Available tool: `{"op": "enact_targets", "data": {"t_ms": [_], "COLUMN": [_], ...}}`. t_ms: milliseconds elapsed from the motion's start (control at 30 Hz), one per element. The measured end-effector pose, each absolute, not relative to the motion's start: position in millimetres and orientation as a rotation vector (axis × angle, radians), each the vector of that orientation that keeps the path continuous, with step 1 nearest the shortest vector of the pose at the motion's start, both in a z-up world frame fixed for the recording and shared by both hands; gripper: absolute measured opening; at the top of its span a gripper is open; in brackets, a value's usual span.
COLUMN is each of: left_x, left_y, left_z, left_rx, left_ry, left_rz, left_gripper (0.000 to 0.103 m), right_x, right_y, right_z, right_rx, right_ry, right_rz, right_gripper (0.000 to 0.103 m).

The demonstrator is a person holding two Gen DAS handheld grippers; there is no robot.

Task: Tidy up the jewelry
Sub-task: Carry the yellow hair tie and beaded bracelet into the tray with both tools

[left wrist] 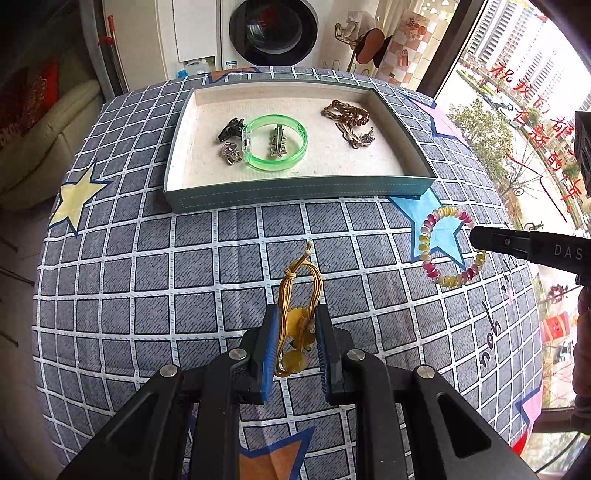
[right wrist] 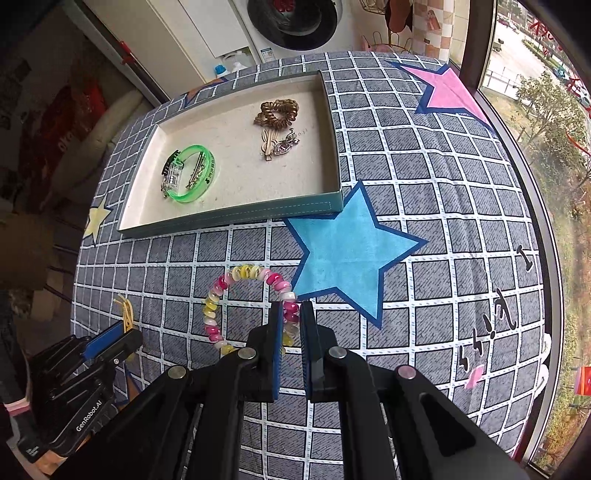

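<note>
My left gripper is shut on a yellow cord hair tie with a flower charm, held just above the checked cloth. My right gripper is shut on a pink and yellow beaded bracelet; the bracelet also shows in the left wrist view, with the right gripper's finger beside it. A grey-green jewelry tray at the back holds a green bangle, dark hair clips, a brown spiral hair tie and small clips.
The table wears a grey checked cloth with coloured stars. A washing machine and a sofa stand beyond the table. A window runs along the right side. The left gripper shows at lower left in the right wrist view.
</note>
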State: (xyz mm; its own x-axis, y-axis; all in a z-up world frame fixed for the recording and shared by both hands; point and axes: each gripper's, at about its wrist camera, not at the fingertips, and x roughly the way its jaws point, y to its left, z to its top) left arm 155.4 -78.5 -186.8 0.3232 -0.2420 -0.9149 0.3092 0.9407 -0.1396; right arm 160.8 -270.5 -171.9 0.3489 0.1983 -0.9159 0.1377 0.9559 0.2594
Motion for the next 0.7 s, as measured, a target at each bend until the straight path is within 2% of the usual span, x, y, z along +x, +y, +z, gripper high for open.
{"op": "enact_targets", "data": {"t_ms": [700], "left_x": [227.3], "left_y": [-83.7], "left_z": [-158.8], "left_rx": [0.059], "left_ry": [1.092], "left_rz": [-0.322], "left_gripper": [0.032], "right_x": [222.3], "right_y": [-279.7], "right_z": [-144.3], "right_rx": [0.334], "right_ry": [1.153], "right_rz": [0.089], "right_gripper": [0.009]}}
